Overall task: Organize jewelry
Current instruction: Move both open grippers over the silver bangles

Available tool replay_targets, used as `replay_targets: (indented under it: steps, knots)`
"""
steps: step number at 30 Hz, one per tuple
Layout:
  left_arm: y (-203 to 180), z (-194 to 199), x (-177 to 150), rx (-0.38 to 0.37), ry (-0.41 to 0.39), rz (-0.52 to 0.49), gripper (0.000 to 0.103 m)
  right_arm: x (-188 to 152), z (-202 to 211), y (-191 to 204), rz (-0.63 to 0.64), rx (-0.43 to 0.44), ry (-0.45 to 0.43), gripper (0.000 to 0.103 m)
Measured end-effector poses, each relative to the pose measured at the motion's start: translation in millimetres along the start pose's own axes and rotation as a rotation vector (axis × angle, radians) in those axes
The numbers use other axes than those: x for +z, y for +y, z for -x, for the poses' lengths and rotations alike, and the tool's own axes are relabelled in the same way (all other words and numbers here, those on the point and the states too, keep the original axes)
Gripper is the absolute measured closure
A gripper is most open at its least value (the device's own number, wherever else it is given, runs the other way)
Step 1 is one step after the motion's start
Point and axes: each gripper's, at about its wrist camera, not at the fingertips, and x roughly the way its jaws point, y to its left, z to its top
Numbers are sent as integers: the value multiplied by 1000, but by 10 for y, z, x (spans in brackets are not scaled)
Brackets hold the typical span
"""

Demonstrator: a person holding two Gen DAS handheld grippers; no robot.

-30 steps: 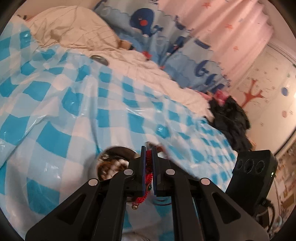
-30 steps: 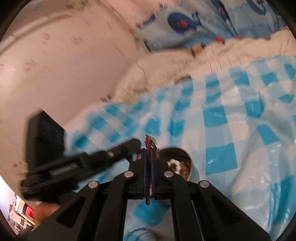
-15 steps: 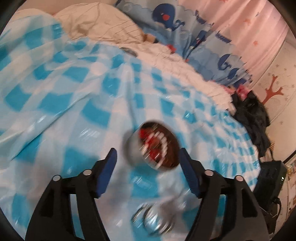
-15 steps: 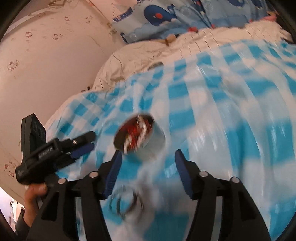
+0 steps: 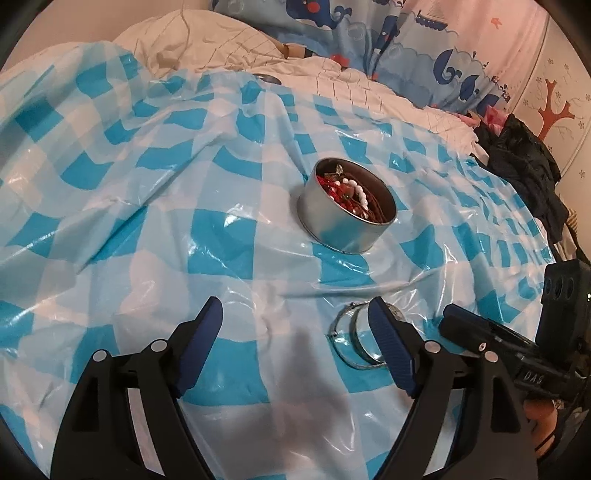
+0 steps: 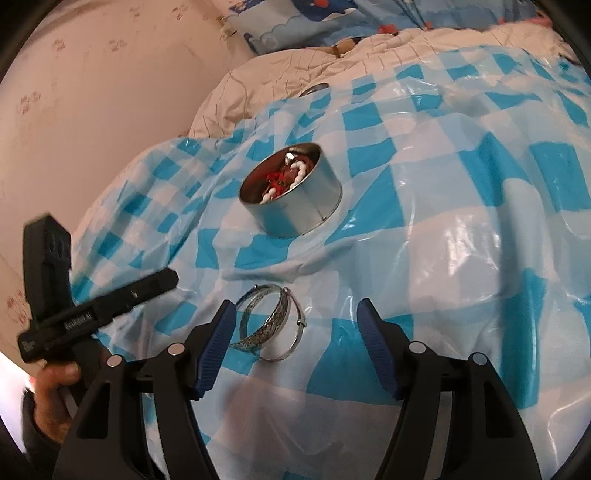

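Observation:
A round silver tin (image 5: 345,229) (image 6: 306,206) sits on the blue-and-white checked plastic sheet (image 5: 147,206) (image 6: 461,206). It holds red cord jewelry (image 5: 338,192) (image 6: 282,179) and a white bead string (image 5: 360,194) (image 6: 300,171). Silver bangles (image 5: 352,338) (image 6: 267,325) lie on the sheet nearer me. My left gripper (image 5: 295,314) is open and empty, with the bangles by its right finger. My right gripper (image 6: 297,317) is open and empty, with the bangles by its left finger. Each gripper shows in the other's view, the right one (image 5: 461,325) at lower right and the left one (image 6: 162,280) at left.
The sheet covers a bed with a cream quilt (image 5: 229,40) (image 6: 280,74) and whale-print bedding (image 5: 424,40) (image 6: 295,22) behind. A small round lid (image 5: 267,78) (image 6: 314,88) lies at the sheet's far edge. Dark clothes (image 5: 524,162) are piled at the right.
Both grippers were shut on the red cord jewelry over the tin. They opened, the jewelry dropped into the tin, and both pulled back toward the bangles.

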Motion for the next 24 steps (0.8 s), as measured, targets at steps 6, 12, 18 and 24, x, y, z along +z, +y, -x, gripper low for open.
replay_targets:
  steps: [6, 12, 18, 24]
  knots:
    - [-97, -184, -29, -18, 34, -57, 26, 22, -44, 56, 59, -121, -14, 37]
    - [-344, -340, -132, 80, 43, -214, 26, -13, -151, 74, 132, -214, 36, 37]
    - [-441, -466, -207, 162, 72, -318, 26, -25, -182, 56, 147, -223, 47, 37]
    - [-471, -490, -229, 279, 50, -397, 25, -34, -218, 106, 177, -244, 56, 36]
